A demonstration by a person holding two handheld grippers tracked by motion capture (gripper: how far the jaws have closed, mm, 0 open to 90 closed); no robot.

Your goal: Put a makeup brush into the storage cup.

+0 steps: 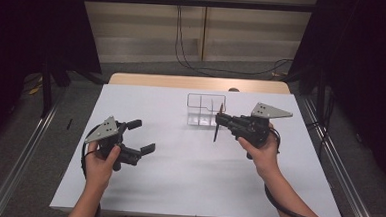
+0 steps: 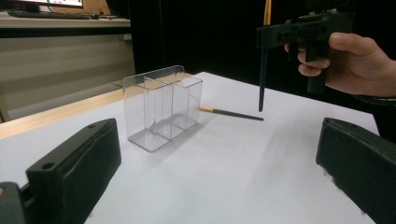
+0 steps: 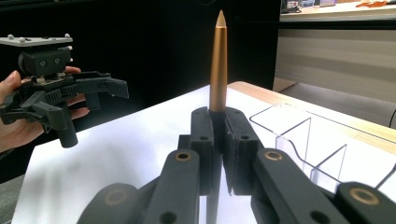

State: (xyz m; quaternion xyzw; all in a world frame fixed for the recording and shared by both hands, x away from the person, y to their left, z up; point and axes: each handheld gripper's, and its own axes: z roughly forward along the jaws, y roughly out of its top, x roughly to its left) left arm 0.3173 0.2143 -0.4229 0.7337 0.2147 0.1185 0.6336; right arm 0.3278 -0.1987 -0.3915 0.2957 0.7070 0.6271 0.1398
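My right gripper (image 1: 219, 121) is shut on a slim pen (image 1: 217, 132) with a dark shaft and a gold upper end. It holds the pen upright above the white table (image 1: 187, 178). In the right gripper view the gold end (image 3: 218, 70) rises from between the closed pads (image 3: 205, 140). A clear divided container (image 1: 206, 109) stands just left of that gripper. A second pen (image 2: 231, 113) of the same kind lies flat on the table beside the container (image 2: 161, 107). My left gripper (image 1: 142, 136) hovers at the table's left, open with nothing between its fingers (image 2: 74, 172), pointing toward the container.
The table's far edge is a wooden strip (image 1: 197, 82). Cables (image 1: 184, 53) run across the floor beyond it, and metal rails (image 1: 23, 154) flank the table. Dark curtains hang on both sides.
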